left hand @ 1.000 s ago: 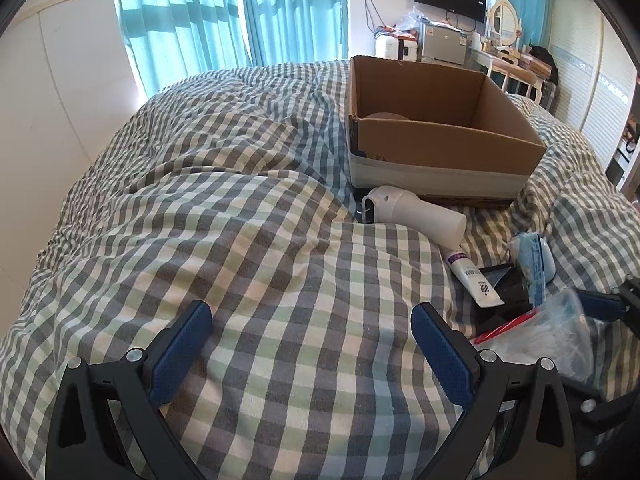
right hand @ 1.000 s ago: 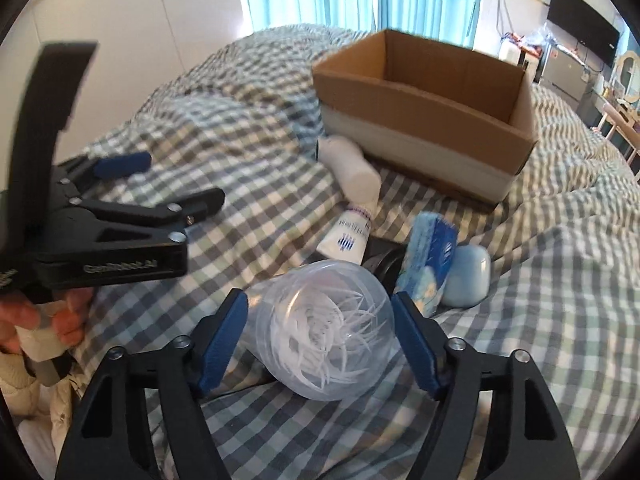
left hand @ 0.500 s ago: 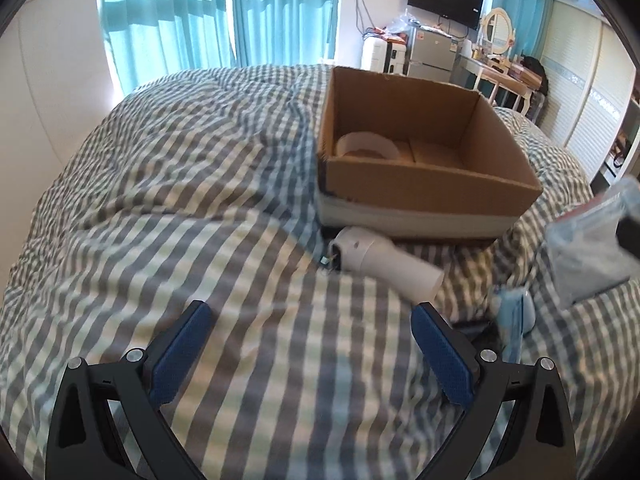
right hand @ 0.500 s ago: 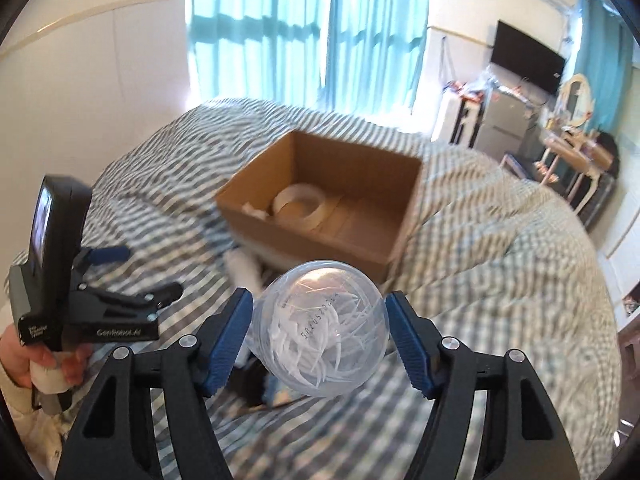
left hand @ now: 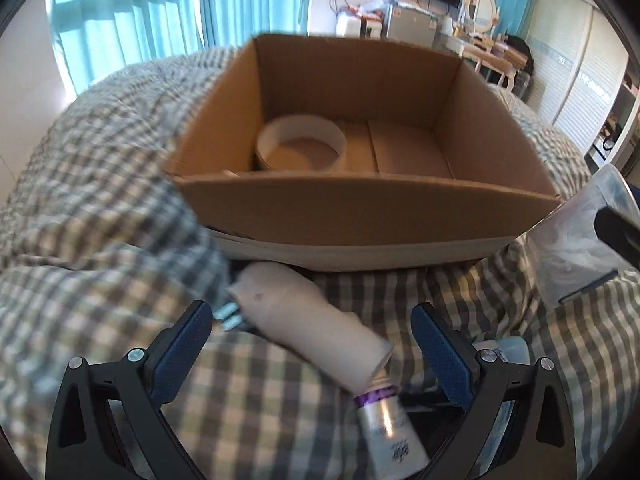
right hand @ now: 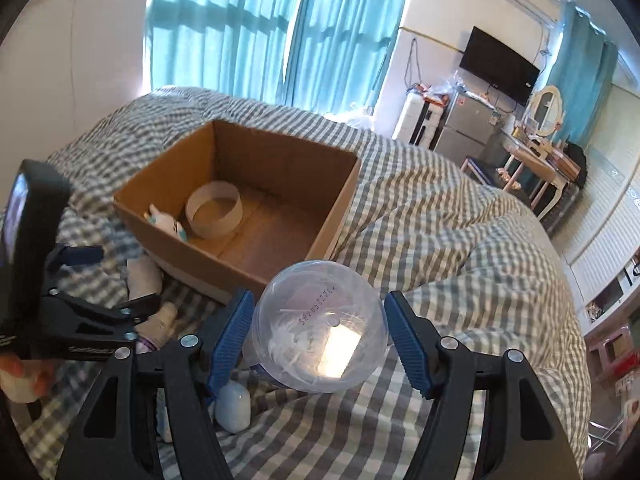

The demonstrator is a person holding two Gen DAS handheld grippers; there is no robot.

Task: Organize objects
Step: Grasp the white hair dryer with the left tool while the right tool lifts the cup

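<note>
My right gripper (right hand: 320, 340) is shut on a clear round plastic tub (right hand: 320, 326) with white bits inside, held above the bed near the box's near right corner; the tub shows in the left wrist view (left hand: 576, 240) too. The open cardboard box (left hand: 360, 204) (right hand: 160, 216) holds a tape ring (left hand: 300, 148) (right hand: 214, 210) and a small white item (right hand: 164, 222). My left gripper (left hand: 312, 344) is open, low over a white hair dryer (left hand: 312, 324) and a white tube (left hand: 388, 424) lying before the box.
The bed has a grey checked quilt (right hand: 460, 208). A pale blue oval item (right hand: 234, 404) lies under my right gripper. Teal curtains (right hand: 260, 32) hang behind the bed. A TV (right hand: 498, 64), fridge and dressing table stand at the far right.
My right gripper has lifted the tub off the bed and carried it toward the box. My left gripper has moved forward, close to the hair dryer and box.
</note>
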